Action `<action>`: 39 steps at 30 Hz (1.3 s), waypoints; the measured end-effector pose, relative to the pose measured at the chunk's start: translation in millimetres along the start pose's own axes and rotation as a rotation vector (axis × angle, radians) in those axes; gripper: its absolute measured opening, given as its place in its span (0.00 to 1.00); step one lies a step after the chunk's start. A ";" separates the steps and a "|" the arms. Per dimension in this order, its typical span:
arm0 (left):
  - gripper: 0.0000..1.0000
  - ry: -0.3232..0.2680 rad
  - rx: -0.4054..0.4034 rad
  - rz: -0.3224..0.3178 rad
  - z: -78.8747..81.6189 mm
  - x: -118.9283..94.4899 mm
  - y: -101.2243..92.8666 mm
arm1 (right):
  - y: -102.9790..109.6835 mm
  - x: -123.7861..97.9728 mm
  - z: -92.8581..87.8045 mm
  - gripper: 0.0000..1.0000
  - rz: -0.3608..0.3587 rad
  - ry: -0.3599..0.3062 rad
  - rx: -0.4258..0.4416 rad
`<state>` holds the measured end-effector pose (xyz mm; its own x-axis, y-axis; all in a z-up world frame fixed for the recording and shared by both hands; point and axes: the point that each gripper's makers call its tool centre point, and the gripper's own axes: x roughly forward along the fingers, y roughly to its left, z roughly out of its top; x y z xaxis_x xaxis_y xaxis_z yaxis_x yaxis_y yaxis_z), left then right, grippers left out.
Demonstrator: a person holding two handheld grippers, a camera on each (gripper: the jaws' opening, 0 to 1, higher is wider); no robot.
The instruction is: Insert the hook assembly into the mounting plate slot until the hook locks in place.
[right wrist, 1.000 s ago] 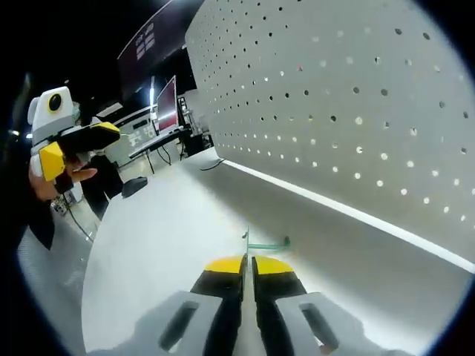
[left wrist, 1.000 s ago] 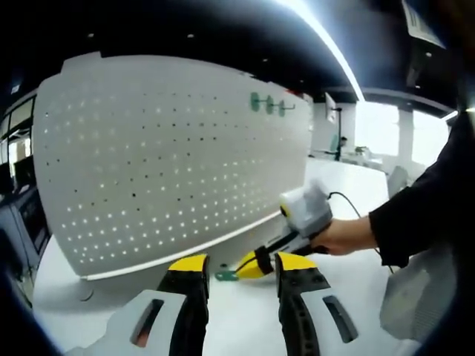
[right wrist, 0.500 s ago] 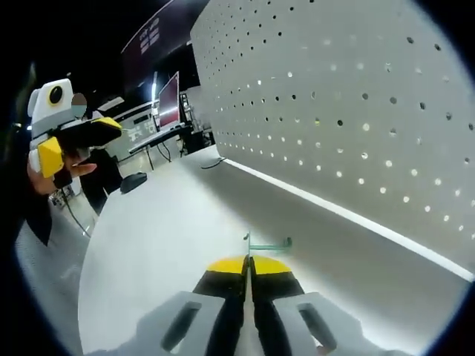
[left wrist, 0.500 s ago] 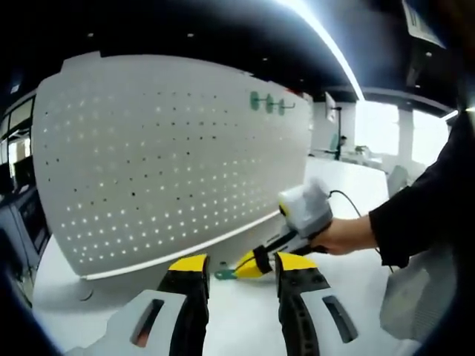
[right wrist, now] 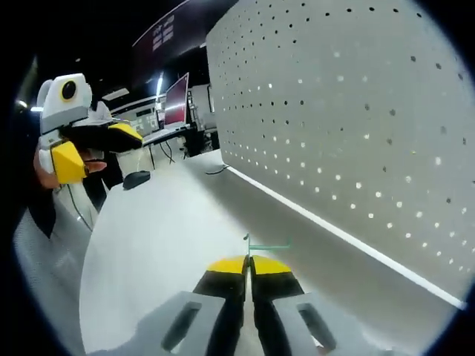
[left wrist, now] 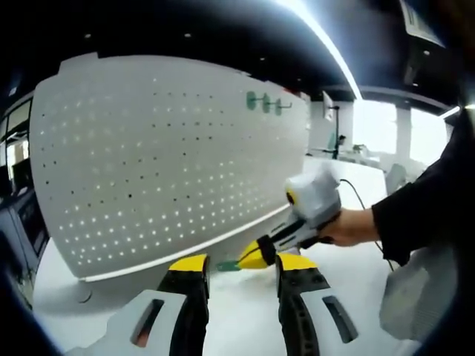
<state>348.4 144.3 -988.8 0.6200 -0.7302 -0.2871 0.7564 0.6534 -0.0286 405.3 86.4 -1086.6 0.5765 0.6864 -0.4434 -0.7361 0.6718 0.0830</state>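
Right tongs pinch the green hook tight; left tongs gape empty, pegboard ahead, open worktop below.

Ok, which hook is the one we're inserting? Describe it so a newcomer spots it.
Start at the big white pegboard standing on the white table. In front of its lower edge, the right gripper pinches a thin green hook. The other green hooks already hang high on the board.
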 end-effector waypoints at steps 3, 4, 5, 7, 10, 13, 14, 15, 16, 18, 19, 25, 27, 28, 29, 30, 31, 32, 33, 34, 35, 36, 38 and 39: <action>0.36 -0.001 0.003 -0.002 0.4 0.3 -0.7 | 1.5 -7.0 4.9 0.00 -0.006 -0.009 -0.013; 0.36 -0.002 0.004 -0.004 0.9 0.3 -1.4 | 1.9 -9.1 6.6 0.00 -0.008 -0.012 -0.018; 0.36 -0.002 0.005 -0.005 1.1 0.5 -1.7 | 3.2 -12.2 9.1 0.00 -0.009 -0.017 -0.023; 0.36 -0.003 0.008 -0.008 1.7 0.5 -2.8 | 6.1 -17.4 13.3 0.00 -0.011 -0.020 -0.044; 0.36 -0.005 0.012 -0.011 2.4 0.5 -3.9 | 11.8 -25.5 19.8 0.00 -0.010 -0.025 -0.074; 0.36 -0.009 0.016 -0.014 4.4 0.0 -5.2 | 18.2 -33.4 25.4 0.00 -0.010 -0.030 -0.103; 0.36 -0.010 0.019 -0.016 5.1 0.1 -5.7 | 20.1 -35.0 26.0 0.00 -0.008 -0.029 -0.108; 0.36 -0.011 0.021 -0.018 5.9 0.1 -6.3 | 22.8 -37.5 26.5 0.00 -0.008 -0.024 -0.129; 0.36 -0.012 0.024 -0.020 6.5 0.1 -6.8 | 25.0 -39.2 26.2 0.00 -0.007 -0.019 -0.143; 0.36 -0.015 0.028 -0.024 8.5 -0.4 -8.2 | 30.4 -43.1 24.8 0.00 -0.006 -0.006 -0.171; 0.36 -0.015 0.029 -0.026 9.4 -0.5 -8.8 | 32.3 -44.5 24.5 0.00 -0.006 -0.004 -0.178; 0.35 -0.005 0.031 -0.049 18.8 4.0 -15.0 | 47.7 -51.6 27.0 0.00 -0.004 0.012 -0.246; 0.34 0.013 0.038 -0.060 19.9 8.4 -18.3 | 50.8 -52.7 28.4 0.00 -0.003 0.011 -0.258; 0.34 0.020 0.044 -0.065 20.5 10.2 -19.5 | 51.8 -53.2 28.7 0.00 -0.003 0.011 -0.263; 0.33 0.027 0.050 -0.070 21.9 12.9 -21.1 | 52.9 -54.1 29.1 0.00 -0.006 0.013 -0.274; 0.32 0.038 0.055 -0.075 22.1 14.5 -21.9 | 54.1 -55.1 29.7 0.00 -0.007 0.013 -0.280; 0.32 0.046 0.062 -0.081 23.2 17.0 -23.0 | 55.4 -56.3 30.8 0.00 -0.008 0.014 -0.291; 0.32 0.051 0.065 -0.082 23.2 17.8 -23.1 | 55.7 -56.8 31.1 0.00 -0.009 0.014 -0.295; 0.32 0.064 0.072 -0.083 23.3 20.1 -23.2 | 56.1 -58.2 32.8 0.00 -0.013 0.011 -0.305; 0.31 0.076 0.072 -0.085 22.7 21.5 -23.3 | 56.4 -59.1 33.8 0.00 -0.015 0.009 -0.312; 0.29 0.092 0.072 -0.091 21.8 23.8 -23.4 | 56.5 -60.3 35.1 0.00 -0.019 0.007 -0.320; 0.26 0.098 0.069 -0.095 21.6 25.1 -23.6 | 56.5 -60.9 35.8 0.00 -0.022 0.005 -0.325; 0.23 0.113 0.059 -0.102 21.1 28.1 -23.6 | 55.7 -62.2 37.0 0.00 -0.031 0.003 -0.341; 0.23 0.119 0.055 -0.103 20.8 29.2 -23.6 | 54.9 -62.8 37.8 0.00 -0.037 0.000 -0.349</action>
<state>352.9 103.4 -976.5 0.5117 -0.7619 -0.3971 0.8271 0.5619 -0.0123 342.0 90.6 -1020.5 0.6053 0.6630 -0.4405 -0.7914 0.5610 -0.2430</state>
